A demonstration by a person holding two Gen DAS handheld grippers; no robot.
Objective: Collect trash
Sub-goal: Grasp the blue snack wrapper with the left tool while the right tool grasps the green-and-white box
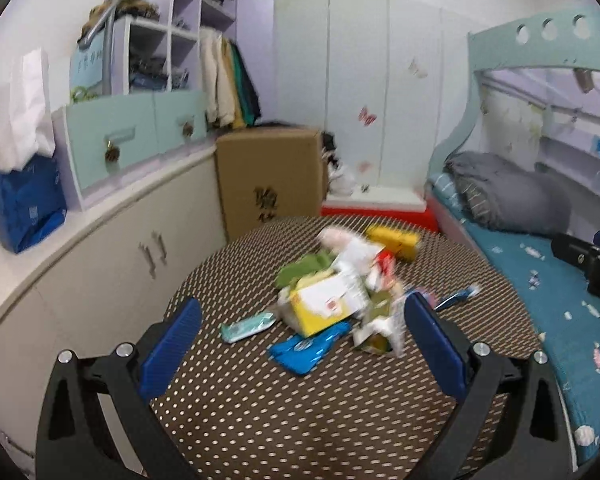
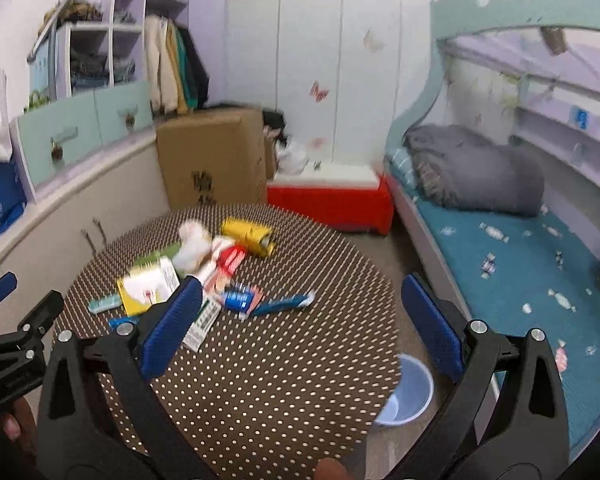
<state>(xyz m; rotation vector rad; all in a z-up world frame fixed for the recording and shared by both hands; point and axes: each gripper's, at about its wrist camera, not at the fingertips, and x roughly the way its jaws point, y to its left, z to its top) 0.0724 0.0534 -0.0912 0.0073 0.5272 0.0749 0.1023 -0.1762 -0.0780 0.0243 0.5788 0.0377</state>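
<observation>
Round dotted table (image 2: 260, 380) holds blurred, probably paper, trash (image 1: 332, 296) mid-top; both grippers (image 1: 300, 344) (image 2: 300, 324) hover released, empty.

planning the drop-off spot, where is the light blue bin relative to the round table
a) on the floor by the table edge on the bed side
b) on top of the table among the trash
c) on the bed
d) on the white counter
a, the right wrist view shows the light blue bin on the floor, partly tucked under the round table edge nearest the bed.

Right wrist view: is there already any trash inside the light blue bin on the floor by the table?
No: the light blue bin beside the table shows only a bare inside, while the trash pile lies on the tabletop.
</observation>
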